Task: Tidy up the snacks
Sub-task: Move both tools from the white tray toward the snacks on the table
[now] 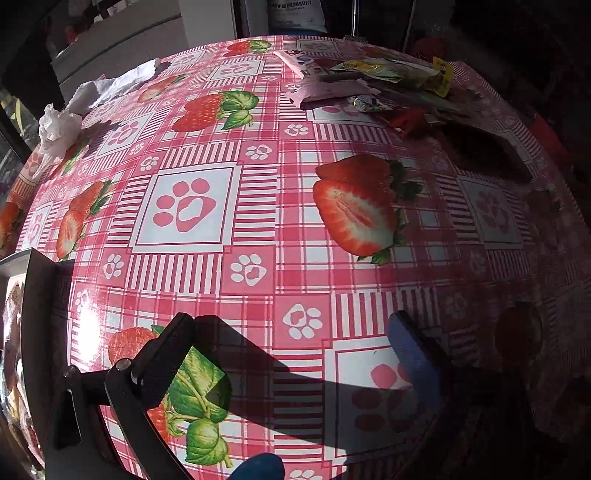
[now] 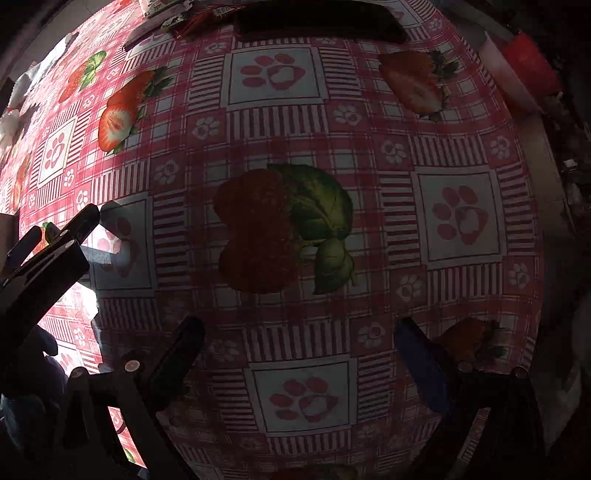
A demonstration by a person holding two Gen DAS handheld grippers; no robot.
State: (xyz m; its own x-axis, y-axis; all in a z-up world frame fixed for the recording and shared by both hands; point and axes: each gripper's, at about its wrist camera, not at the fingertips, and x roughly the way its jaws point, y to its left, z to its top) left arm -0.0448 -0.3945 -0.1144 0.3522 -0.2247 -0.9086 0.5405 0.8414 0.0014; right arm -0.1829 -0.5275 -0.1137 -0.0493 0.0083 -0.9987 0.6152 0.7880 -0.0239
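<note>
The snack packets [image 1: 373, 83] lie in a heap at the upper right of the left wrist view, on a table [image 1: 280, 229] with a pink checked cloth that shows strawberries and paw prints. The heap has pale pink packets, a yellow one, a small silver one and a red one. They overlap, and the right side of the heap sits in dark shade, so it is hard to count them or read them. In the right wrist view only the bottom edge of the heap [image 2: 184, 18] shows at the top left, cut off by the frame. A long dark thing [image 2: 321, 20] lies beside it; I cannot tell what it is.

The middle of the table is wide and bare, with lots of room.

Crumpled white paper [image 1: 61, 125] lies near the table's upper left edge.

The left gripper [image 1: 295, 347] is spread wide with nothing in it. The right gripper [image 2: 299, 343] is also spread wide and holds nothing.
</note>
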